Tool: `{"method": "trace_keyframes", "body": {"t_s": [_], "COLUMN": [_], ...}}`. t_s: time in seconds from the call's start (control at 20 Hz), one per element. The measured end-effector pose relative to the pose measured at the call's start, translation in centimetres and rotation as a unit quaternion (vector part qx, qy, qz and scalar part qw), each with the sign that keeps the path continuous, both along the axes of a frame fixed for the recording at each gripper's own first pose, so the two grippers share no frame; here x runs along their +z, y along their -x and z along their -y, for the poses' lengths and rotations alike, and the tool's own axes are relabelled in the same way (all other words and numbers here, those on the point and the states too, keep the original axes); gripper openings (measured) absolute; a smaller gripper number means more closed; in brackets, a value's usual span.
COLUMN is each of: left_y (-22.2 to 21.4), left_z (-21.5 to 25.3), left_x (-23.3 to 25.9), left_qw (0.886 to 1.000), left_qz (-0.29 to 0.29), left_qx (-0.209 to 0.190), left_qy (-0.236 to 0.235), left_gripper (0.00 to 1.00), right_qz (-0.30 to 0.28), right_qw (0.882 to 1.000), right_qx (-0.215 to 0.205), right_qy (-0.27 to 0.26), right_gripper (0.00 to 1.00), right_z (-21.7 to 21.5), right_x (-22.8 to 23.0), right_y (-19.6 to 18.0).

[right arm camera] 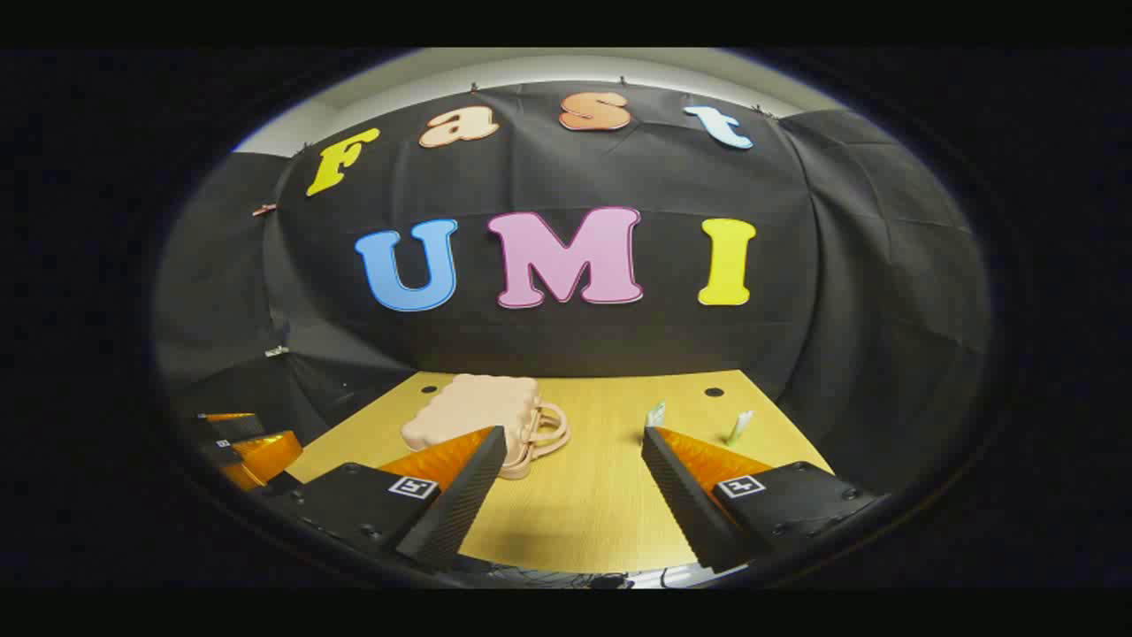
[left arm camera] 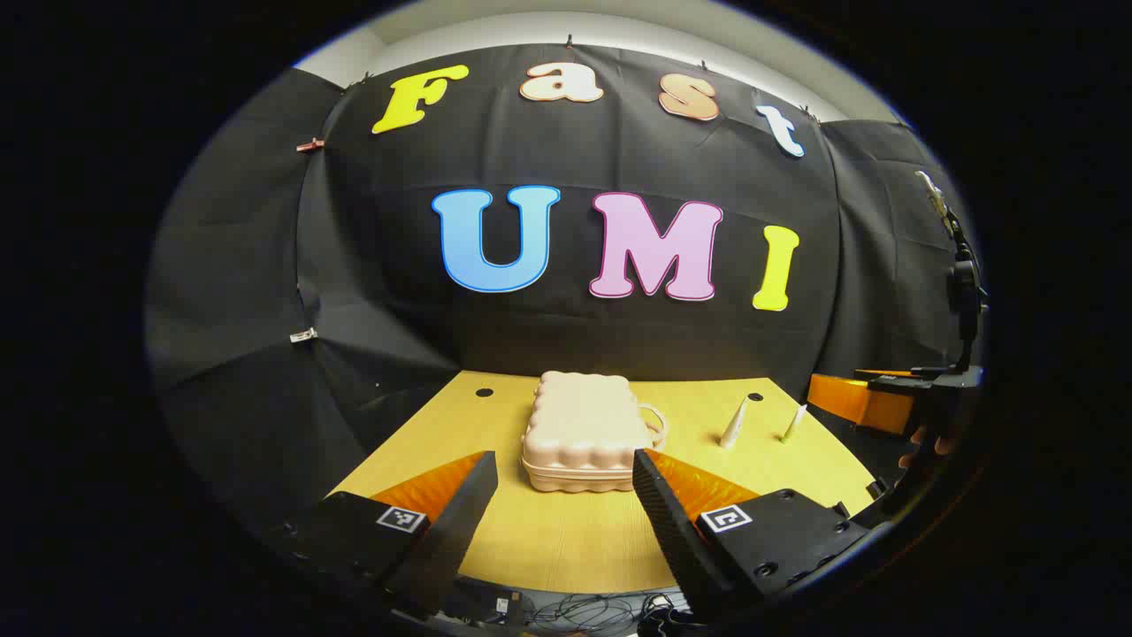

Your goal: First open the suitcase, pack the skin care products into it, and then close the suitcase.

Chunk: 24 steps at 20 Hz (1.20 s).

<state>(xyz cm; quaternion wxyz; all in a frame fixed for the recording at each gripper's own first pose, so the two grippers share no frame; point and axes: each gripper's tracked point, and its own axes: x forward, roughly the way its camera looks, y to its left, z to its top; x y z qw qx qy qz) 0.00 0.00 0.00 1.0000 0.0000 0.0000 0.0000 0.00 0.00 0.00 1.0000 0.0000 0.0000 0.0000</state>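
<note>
1. Left gripper view: the suitcase [left arm camera: 581, 431] lies flat and closed on the yellow table [left arm camera: 566, 531], toward the far middle. Its long axis runs away from the camera toward the black cloth wall [left arm camera: 619, 336], and its handle [left arm camera: 653, 425] sticks out to the right.
2. It is pale pink with a scalloped, bumpy shell and a seam around its side.
3. Right of it, well apart, two skin care tubes [left arm camera: 734, 423] stand upright, tapering to narrow tops.
4. The left gripper [left arm camera: 564, 482] hovers near the table's near edge, jaws wide, holding nothing.
5. Right gripper view: the suitcase [right arm camera: 473, 414] sits at the left, its handle [right arm camera: 546, 433] toward the table's middle.
6. The tubes [right arm camera: 655, 413] stand at the right, partly behind a finger.
7. The right gripper [right arm camera: 573, 464] is spread wide and empty.
</note>
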Motion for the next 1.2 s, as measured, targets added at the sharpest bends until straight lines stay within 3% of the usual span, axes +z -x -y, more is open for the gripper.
{"method": "trace_keyframes", "body": {"t_s": [0.45,1.2], "left_y": [-5.0,-12.2], "left_z": [3.6,11.0], "left_x": [2.0,3.5], "left_qw": [1.0,0.997], "left_qz": [0.0,0.005], "left_qx": [-0.005,-0.078], "left_qy": [-0.01,-0.011], "left_gripper": [0.97,0.97], "right_qz": [-0.004,0.011], "right_qw": [1.0,0.998], "right_qx": [0.01,-0.056], "right_qy": [-0.006,-0.029], "right_gripper": [0.98,0.98], "right_z": [2.4,11.6], "right_x": [0.9,1.4], "right_y": [-4.0,-5.0]}}
